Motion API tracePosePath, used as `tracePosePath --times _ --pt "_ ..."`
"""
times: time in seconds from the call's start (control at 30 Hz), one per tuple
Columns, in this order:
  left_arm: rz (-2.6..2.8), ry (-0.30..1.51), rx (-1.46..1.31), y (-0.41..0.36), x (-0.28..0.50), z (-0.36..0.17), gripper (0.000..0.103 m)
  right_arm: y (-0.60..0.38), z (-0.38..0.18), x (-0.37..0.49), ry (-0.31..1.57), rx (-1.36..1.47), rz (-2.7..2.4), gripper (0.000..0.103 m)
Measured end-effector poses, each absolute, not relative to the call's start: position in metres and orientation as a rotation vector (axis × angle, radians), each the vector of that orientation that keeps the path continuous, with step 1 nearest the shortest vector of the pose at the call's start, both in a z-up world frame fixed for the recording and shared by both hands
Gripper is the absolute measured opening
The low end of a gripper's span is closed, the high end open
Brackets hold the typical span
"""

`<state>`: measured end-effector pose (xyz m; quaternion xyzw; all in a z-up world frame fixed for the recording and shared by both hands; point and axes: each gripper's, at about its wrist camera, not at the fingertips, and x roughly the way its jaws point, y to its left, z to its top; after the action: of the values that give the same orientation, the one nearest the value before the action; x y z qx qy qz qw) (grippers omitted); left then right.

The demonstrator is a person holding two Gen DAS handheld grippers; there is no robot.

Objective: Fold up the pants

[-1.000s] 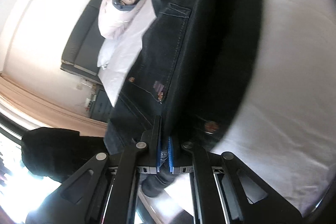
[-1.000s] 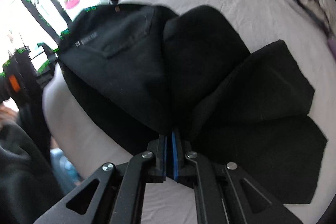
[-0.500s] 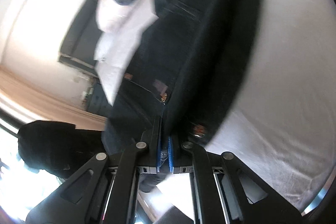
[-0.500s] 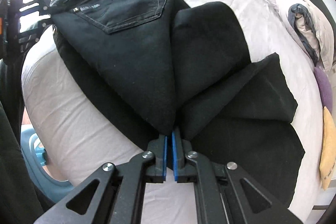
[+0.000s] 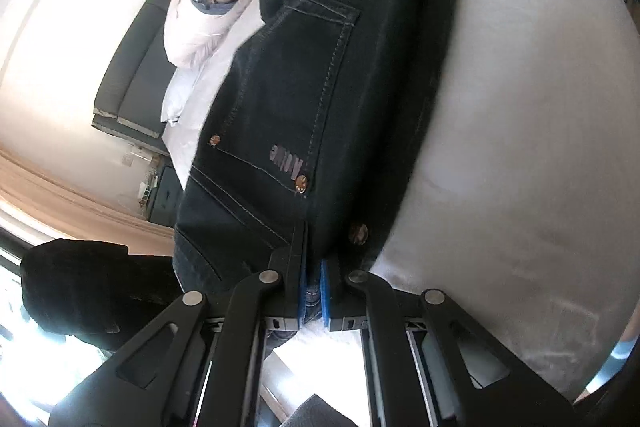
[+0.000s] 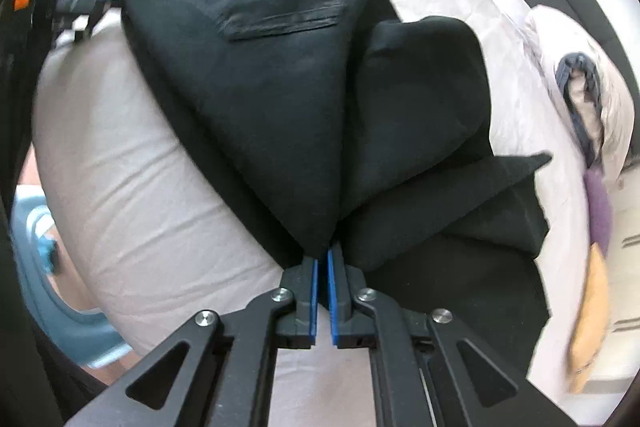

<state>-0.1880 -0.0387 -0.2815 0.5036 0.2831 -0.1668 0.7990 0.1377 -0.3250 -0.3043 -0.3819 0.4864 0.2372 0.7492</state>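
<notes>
Black denim pants [image 5: 320,75] are held up above a white bed [image 5: 520,127]. My left gripper [image 5: 314,259] is shut on the waistband end, beside a back pocket with copper rivets. My right gripper [image 6: 323,255] is shut on a bunched fold of the pants [image 6: 280,115] lower down the legs. From it the cloth fans out toward the waistband and back pocket at the upper left. The leg ends lie on the bed sheet [image 6: 132,211] at right.
White pillows [image 5: 200,15] with a grey garment lie by the dark headboard [image 5: 132,75]. Purple and yellow cushions [image 6: 596,227] sit at the bed's far side. A blue basin [image 6: 60,307] stands on the floor by the bed edge.
Both grippers stay shut on the pants. The right gripper has swung, and the waistband end now sits higher and further away in its view. The fold has drawn tighter.
</notes>
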Motion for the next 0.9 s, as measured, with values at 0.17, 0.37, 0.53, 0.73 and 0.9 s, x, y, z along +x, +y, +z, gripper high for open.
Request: tracePosePath --times 0.17,0.37,0.53,0.73,0.9 --pt "-0.369 0.596 1.094 -0.036 -0.19 -0.282 0.004 -0.324 -0.305 0.127 1.058 -0.837 0.517 0.005" --pt "-0.416 0.633 1.148 -0.033 -0.193 -0.271 0.009 -0.318 -0.313 0.124 1.047 -0.858 0.497 0.005" --pt "-0.466 0.77 1.105 -0.01 -0.187 -0.243 0.014 -0.318 -0.313 0.123 1.047 -0.835 0.488 0.006" --pt "-0.483 0.781 0.68 -0.027 -0.147 -0.162 0.014 -0.315 -0.316 0.122 1.043 -0.822 0.469 0.007" --pt "-0.609 0.809 0.409 -0.093 -0.091 -0.163 0.014 -0.317 -0.315 0.123 1.033 -0.778 0.445 0.007"
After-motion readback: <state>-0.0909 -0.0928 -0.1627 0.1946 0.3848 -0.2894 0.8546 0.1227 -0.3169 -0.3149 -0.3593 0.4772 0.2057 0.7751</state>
